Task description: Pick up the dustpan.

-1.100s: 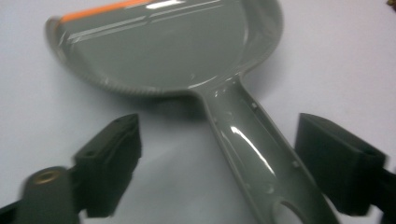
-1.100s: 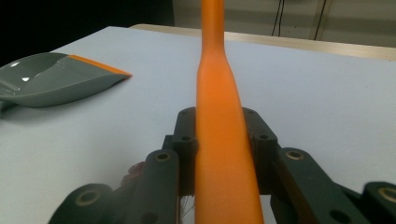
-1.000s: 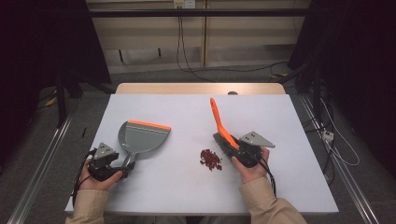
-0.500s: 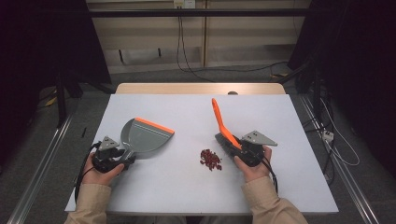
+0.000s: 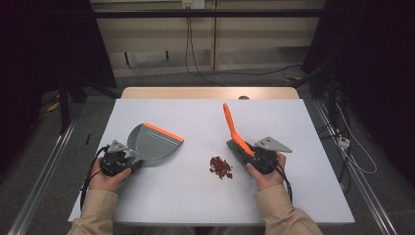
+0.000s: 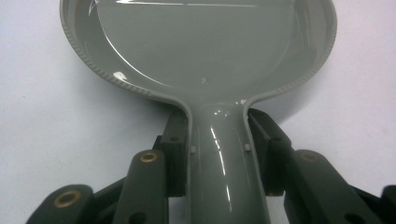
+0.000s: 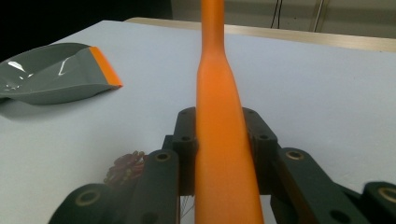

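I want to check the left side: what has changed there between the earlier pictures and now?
The left gripper has just been closing, and its pads now press on the handle of the grey dustpan. The right gripper holds the orange brush as before, and the red bits lie unmoved on the table.

You are working in a lab-style recording room: a bare white desk (image 5: 195, 196), dark curtains (image 5: 44, 44) on both sides, loose cables (image 5: 195, 58) on the floor, metal rails (image 5: 44, 166) alongside.

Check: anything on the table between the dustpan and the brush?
Only the pile of red bits, nearer the brush than the dustpan; high view shows it.
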`<state>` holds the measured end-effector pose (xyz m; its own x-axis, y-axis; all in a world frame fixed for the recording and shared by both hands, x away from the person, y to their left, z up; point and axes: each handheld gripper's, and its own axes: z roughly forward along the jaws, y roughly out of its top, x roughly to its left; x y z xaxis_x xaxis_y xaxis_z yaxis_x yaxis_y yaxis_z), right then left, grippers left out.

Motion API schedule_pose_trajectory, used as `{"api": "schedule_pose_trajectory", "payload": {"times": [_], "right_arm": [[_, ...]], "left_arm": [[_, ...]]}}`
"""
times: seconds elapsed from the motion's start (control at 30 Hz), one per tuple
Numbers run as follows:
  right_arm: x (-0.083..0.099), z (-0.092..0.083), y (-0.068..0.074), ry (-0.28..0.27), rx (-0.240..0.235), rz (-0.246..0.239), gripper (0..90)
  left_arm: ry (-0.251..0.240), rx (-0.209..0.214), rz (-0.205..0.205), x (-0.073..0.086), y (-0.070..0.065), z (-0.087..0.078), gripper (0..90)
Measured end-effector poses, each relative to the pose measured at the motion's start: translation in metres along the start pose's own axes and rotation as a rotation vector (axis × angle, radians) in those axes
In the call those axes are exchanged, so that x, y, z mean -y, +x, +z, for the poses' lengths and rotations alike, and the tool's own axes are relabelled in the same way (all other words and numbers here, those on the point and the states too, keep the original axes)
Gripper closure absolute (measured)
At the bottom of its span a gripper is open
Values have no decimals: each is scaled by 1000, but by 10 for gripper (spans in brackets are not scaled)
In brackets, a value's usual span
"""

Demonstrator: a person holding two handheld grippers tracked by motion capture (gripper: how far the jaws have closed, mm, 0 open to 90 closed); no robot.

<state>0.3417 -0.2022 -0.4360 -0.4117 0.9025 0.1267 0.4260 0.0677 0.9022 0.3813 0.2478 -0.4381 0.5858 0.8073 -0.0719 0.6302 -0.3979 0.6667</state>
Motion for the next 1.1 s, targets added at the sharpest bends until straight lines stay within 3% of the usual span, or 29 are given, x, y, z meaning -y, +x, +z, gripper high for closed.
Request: {"api": "schedule_pose_trajectory", "payload": {"times": [0.1, 0.37, 0.77, 1.1], "right_arm": [[0, -1, 0, 0, 1, 3, 711], [-1, -1, -1, -3, -3, 2, 710], [-1, -2, 0, 6, -1, -2, 711], [0, 2, 4, 15, -4, -25, 711]], "left_arm": [[-8, 23, 10, 2, 0, -6, 631], [-29, 57, 84, 3, -10, -26, 634], [-32, 214, 179, 11, -34, -52, 633], [4, 295, 255, 16, -62, -40, 632]]}}
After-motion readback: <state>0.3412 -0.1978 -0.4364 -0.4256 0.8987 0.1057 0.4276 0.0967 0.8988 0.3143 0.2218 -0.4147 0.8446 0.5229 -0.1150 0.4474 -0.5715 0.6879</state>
